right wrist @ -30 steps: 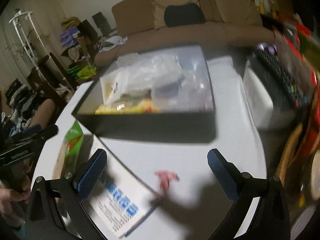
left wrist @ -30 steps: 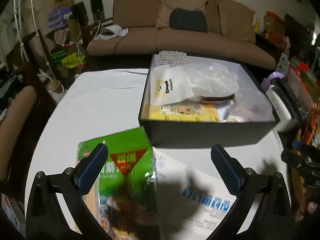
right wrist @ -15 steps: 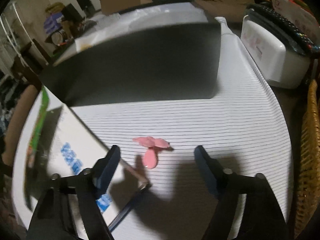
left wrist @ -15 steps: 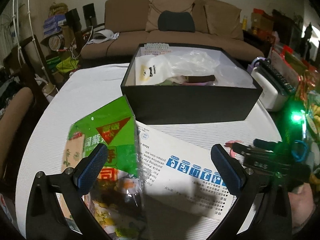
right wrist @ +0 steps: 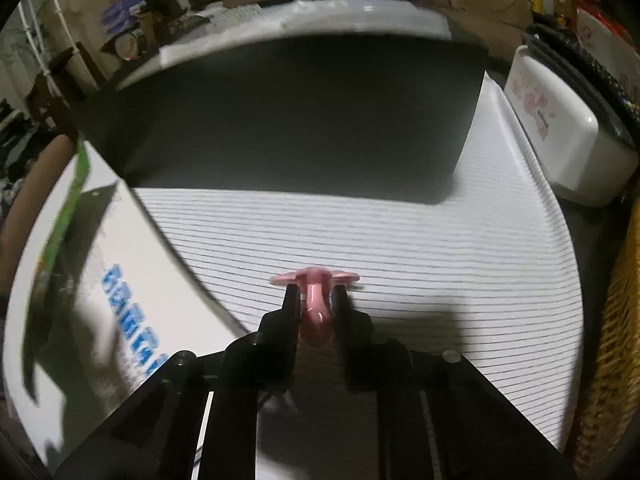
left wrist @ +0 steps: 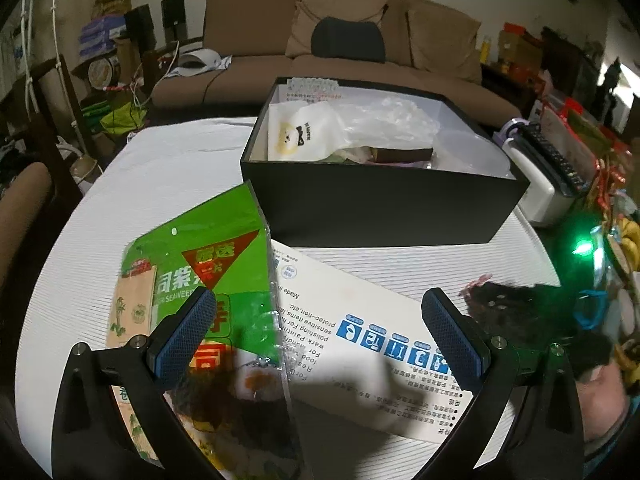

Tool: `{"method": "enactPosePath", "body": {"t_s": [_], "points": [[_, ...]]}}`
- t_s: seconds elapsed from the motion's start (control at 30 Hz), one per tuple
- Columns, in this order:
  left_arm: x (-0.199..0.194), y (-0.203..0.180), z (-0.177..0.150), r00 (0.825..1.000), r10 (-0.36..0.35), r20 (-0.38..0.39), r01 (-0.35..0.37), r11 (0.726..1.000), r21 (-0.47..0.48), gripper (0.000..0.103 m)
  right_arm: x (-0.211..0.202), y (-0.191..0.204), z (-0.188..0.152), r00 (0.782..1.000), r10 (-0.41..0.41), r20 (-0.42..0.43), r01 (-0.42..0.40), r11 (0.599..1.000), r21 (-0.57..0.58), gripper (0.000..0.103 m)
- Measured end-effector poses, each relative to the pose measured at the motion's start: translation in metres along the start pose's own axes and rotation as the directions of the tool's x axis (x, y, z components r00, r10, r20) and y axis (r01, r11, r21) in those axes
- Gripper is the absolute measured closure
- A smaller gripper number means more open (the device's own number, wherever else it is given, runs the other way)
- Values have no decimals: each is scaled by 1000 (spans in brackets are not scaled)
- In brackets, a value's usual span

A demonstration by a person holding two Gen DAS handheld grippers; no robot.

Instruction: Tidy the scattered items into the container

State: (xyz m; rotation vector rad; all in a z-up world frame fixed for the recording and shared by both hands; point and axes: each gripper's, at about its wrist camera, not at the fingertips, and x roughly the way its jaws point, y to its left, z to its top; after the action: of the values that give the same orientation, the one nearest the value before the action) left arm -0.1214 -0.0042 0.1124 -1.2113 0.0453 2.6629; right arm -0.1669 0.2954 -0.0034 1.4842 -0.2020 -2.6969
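We see right gripper [right wrist: 316, 294] jaws closing on pink clip [right wrist: 316, 304], lower centre, on striped table [right wrist: 400, 232] below black box [right wrist: 280, 112]. Left gripper [left wrist: 316, 328] wide, over green seaweed pack [left wrist: 200, 280], lower left.

A brown sofa [left wrist: 344, 56] ran along the top of the left wrist frame, a dark cushion [left wrist: 348, 40] leaning against its backrest. At the right edge a white appliance [left wrist: 544, 196] stood on the striped tabletop [left wrist: 168, 176] with a black remote control [left wrist: 556, 160] lying on it. Cluttered boxes [left wrist: 100, 36] filled the upper left.
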Motion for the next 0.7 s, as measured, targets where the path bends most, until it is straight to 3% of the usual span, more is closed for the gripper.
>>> {"method": "enactPosePath", "body": {"t_s": [0.3, 0.47, 0.5, 0.57, 0.6, 0.63, 0.7], "points": [[8, 9, 1, 999, -32, 23, 33, 999, -25, 0, -86, 6, 22, 994, 94, 55, -89, 992, -89, 91], [9, 2, -2, 997, -70, 20, 70, 997, -13, 0, -87, 20, 35, 993, 112, 36, -108, 990, -93, 85], [9, 0, -3, 997, -72, 22, 73, 997, -7, 0, -87, 28, 40, 991, 125, 43, -120, 988, -95, 81], [9, -2, -3, 997, -69, 25, 69, 998, 3, 0, -92, 42, 52, 985, 159, 68, -151, 982, -113, 63], [9, -2, -3, 997, -71, 25, 71, 997, 1, 0, -92, 50, 60, 983, 170, 74, -160, 979, -127, 47], [9, -2, -3, 997, -79, 26, 79, 997, -8, 0, -93, 56, 67, 981, 177, 82, -165, 977, -136, 40], [8, 2, -2, 995, -96, 31, 98, 994, -40, 0, -91, 74, 91, 974, 205, 93, -190, 970, -149, 40]]}}
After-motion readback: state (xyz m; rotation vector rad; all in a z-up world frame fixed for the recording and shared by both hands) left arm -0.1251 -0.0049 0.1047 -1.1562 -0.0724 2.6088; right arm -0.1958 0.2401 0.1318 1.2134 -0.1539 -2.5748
